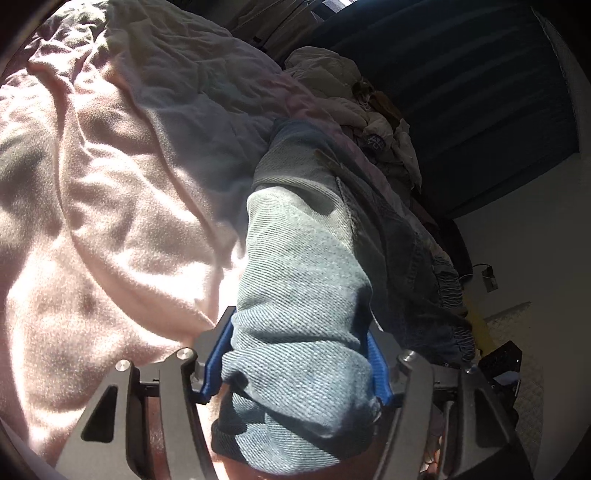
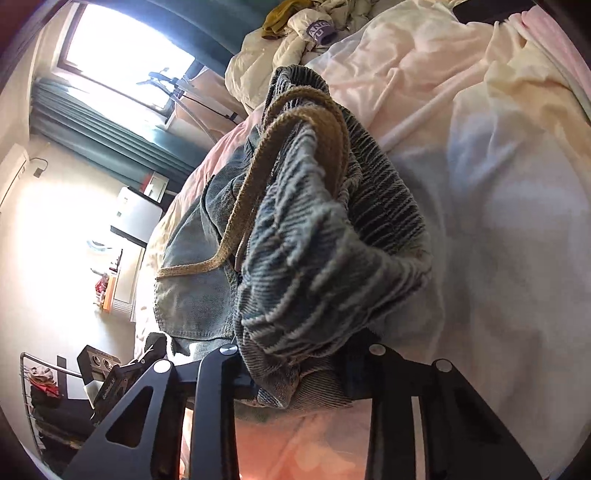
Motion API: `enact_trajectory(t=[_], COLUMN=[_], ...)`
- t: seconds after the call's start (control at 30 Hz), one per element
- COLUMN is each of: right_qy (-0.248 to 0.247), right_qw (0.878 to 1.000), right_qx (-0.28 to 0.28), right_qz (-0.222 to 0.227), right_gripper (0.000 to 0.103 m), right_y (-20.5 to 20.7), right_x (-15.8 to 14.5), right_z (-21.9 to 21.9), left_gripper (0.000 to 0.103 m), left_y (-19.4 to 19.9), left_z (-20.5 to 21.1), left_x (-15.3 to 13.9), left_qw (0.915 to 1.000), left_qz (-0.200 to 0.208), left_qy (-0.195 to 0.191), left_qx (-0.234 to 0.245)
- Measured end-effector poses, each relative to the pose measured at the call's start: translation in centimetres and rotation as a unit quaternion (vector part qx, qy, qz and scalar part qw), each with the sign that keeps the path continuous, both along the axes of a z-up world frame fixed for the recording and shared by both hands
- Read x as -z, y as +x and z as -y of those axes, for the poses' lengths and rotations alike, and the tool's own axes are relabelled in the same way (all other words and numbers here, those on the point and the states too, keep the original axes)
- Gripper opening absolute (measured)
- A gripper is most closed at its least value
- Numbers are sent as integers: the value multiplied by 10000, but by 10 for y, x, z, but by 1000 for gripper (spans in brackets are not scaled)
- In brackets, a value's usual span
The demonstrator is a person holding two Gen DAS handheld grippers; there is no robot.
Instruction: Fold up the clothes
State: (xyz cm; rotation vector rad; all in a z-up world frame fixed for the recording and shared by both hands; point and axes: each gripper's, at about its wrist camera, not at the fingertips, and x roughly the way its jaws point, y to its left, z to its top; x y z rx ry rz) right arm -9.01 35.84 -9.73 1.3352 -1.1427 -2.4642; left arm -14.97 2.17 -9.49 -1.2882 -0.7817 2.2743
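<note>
A pair of faded blue jeans [image 1: 306, 258] lies along a bed covered in pink bedding [image 1: 110, 184]. In the left wrist view my left gripper [image 1: 299, 325] has its blue pads [image 1: 218, 354] pressed on both sides of a rolled denim leg end. In the right wrist view the jeans [image 2: 314, 240] show their ribbed elastic waistband and a tan drawstring [image 2: 240, 206]. My right gripper [image 2: 299, 350] is shut on the bunched waistband, and the cloth hides its pads.
A heap of cream clothes [image 1: 332, 74] [image 2: 288, 33] lies at the far end of the bed. A dark curtain [image 1: 480, 92] hangs beyond it. Left of the bed are a bright window [image 2: 122, 62], a white cabinet [image 2: 136, 218] and a wire rack [image 2: 44, 387].
</note>
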Motion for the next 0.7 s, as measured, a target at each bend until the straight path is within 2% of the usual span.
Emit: enact_trajectory(t=[0.13, 0.3, 0.53, 0.7], right_qy=[202, 165, 68, 46], right_qw=[9996, 9985, 9970, 9960], right_qx=[-31, 9, -2, -29], right_qz=[-177, -527, -771, -894], right_gripper=[26, 23, 21, 20], right_y=[1, 10, 24, 31], right_x=[-9, -25, -57, -86], right_z=[5, 4, -6, -18], left_gripper=[46, 34, 29, 27], left_y=[7, 15, 41, 77], left_z=[0, 5, 0, -8], left_x=[-10, -28, -78, -105], left_qw=[9995, 9990, 9965, 9952], left_qz=[-247, -332, -706, -843], left_qy=[-204, -86, -13, 106], left_qx=[-84, -277, -455, -477])
